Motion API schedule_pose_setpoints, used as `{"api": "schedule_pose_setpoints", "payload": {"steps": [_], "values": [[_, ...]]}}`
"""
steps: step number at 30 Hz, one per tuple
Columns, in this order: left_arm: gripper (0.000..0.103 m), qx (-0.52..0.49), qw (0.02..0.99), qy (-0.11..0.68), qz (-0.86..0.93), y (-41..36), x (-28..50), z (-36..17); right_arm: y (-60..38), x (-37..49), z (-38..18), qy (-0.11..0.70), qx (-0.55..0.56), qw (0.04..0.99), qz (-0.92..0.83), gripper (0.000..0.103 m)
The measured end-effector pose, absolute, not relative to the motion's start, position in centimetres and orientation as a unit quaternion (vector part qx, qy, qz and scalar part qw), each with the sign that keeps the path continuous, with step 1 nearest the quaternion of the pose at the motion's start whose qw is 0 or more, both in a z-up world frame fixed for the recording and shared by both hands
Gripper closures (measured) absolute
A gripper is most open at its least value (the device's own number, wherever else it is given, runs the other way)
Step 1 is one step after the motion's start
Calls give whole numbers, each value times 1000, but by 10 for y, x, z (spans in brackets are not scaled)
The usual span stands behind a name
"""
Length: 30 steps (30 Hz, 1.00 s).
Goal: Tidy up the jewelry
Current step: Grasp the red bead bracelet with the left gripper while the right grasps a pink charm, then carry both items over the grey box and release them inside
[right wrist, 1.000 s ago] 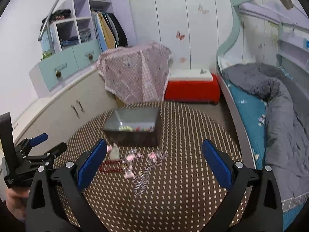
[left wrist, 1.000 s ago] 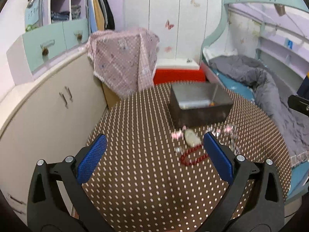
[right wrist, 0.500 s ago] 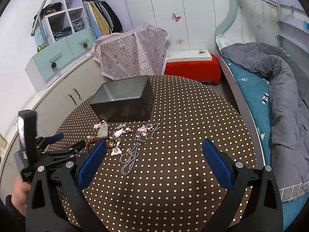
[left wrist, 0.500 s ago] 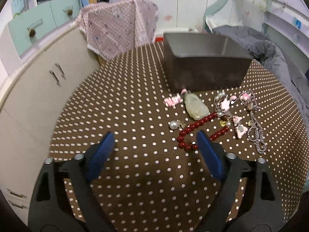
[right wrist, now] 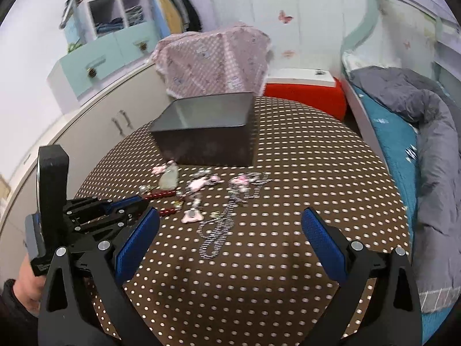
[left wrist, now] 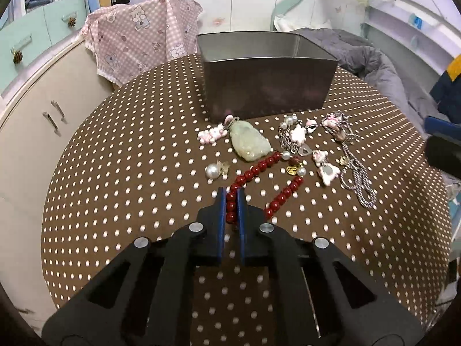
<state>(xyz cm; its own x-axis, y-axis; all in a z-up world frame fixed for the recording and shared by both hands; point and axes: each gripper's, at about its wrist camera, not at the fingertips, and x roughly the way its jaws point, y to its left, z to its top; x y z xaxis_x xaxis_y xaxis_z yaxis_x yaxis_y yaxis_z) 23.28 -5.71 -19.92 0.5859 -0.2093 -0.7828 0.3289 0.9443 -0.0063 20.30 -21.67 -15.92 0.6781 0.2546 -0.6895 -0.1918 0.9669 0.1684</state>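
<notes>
My left gripper [left wrist: 230, 199] is shut on the near end of a red bead bracelet [left wrist: 259, 170] that lies on the brown dotted table [left wrist: 129, 173]. Beyond it lie a pale green jade pendant [left wrist: 250, 144], a pearl charm [left wrist: 212, 170], pink charms [left wrist: 211, 135] and a silver chain [left wrist: 357, 173]. A grey metal box [left wrist: 265, 86] stands open behind them. My right gripper [right wrist: 230, 239] is open and empty above the table, near the silver chain [right wrist: 216, 236]. The left gripper [right wrist: 126, 207] also shows in the right wrist view, on the bracelet [right wrist: 161, 194].
A pink checked cloth [left wrist: 141, 37] covers something behind the table. White cabinets [left wrist: 31, 121] stand to the left, a bed with a grey quilt [right wrist: 426, 132] to the right, a red and white box [right wrist: 305, 89] beyond the table.
My left gripper has come down and forward and closed on the red bracelet. My right gripper has moved nearer to the table and stayed open.
</notes>
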Motion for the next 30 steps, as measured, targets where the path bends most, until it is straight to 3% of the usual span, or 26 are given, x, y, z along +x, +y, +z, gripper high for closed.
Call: {"api": "schedule_pose_setpoints", "payload": {"steps": [3, 10, 15, 30], "values": [[95, 53, 892, 420, -156, -46, 222, -192, -198, 210, -169, 392, 13, 909, 141, 9], [95, 33, 906, 392, -158, -31, 202, -165, -166, 239, -191, 415, -30, 894, 165, 39], [95, 26, 910, 381, -161, -26, 203, -154, -158, 247, -209, 430, -72, 887, 156, 82], [95, 5, 925, 329, -192, -20, 195, -104, -209, 216, -115, 348, 32, 915, 202, 82]]}}
